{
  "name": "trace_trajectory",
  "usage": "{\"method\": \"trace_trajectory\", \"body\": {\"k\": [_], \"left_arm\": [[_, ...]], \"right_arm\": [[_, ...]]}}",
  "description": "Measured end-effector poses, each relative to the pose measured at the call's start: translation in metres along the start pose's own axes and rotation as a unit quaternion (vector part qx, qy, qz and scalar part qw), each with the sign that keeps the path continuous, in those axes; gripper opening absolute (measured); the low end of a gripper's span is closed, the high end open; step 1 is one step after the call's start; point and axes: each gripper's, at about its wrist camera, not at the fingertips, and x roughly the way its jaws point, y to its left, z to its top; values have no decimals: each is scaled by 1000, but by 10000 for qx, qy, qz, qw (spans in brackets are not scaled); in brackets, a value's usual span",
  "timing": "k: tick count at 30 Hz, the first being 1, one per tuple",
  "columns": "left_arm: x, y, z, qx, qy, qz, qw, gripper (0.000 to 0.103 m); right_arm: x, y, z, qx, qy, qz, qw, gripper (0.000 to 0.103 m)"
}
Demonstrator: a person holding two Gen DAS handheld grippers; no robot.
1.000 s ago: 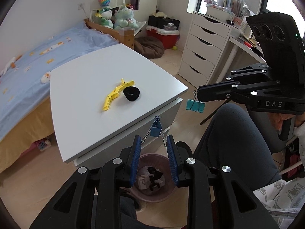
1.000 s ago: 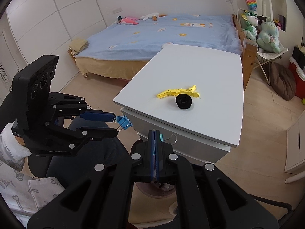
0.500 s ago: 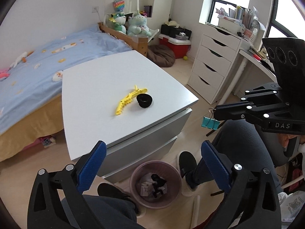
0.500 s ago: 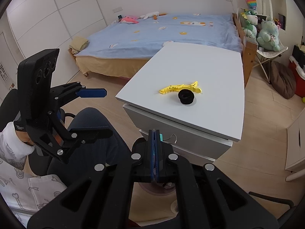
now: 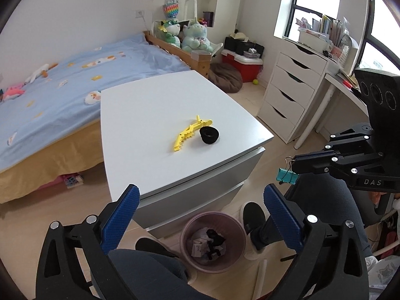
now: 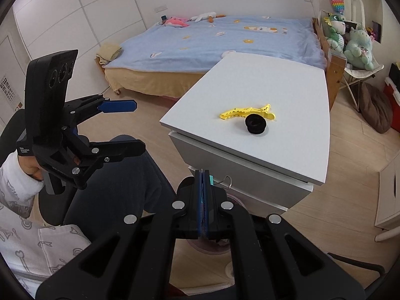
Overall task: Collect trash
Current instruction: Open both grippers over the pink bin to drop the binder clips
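Note:
My left gripper (image 5: 200, 195) stands wide open with nothing between its blue pads, above a pink trash bin (image 5: 185, 227) that holds scraps on the floor. My right gripper (image 5: 297, 161) is shut on a teal binder clip (image 5: 287, 175), held in the air right of the white table (image 5: 150, 110). In the right wrist view the clip (image 6: 211, 178) peeks out beside the shut right gripper (image 6: 203, 173), and the open left gripper (image 6: 135, 127) hangs at the left. A yellow hair clip (image 5: 191, 132) (image 6: 246, 112) and a black ring (image 5: 209, 135) (image 6: 255, 124) lie together on the table.
A person's legs and dark shoes (image 5: 253, 216) flank the bin under the table's drawer front (image 5: 200, 200). A blue bed (image 5: 62, 87) lies behind the table, and a white chest of drawers (image 5: 290, 95) and a desk stand at the right.
My left gripper opened wide and let go of the blue binder clip, which is gone from view. It also drew back a little from the table. The right gripper stayed shut on the teal clip.

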Motion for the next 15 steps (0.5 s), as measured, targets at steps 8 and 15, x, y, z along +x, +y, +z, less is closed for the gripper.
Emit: {"method": "trace_trajectory", "body": {"k": [8, 15], "left_arm": [[-4, 7, -2, -104, -18, 11, 9999, 95], [-5, 13, -3, -169, -25, 75, 9998, 95]], "right_arm": [[9, 14, 4, -222, 109, 203, 9995, 3], [14, 20, 4, -297, 57, 118, 9995, 90]]}}
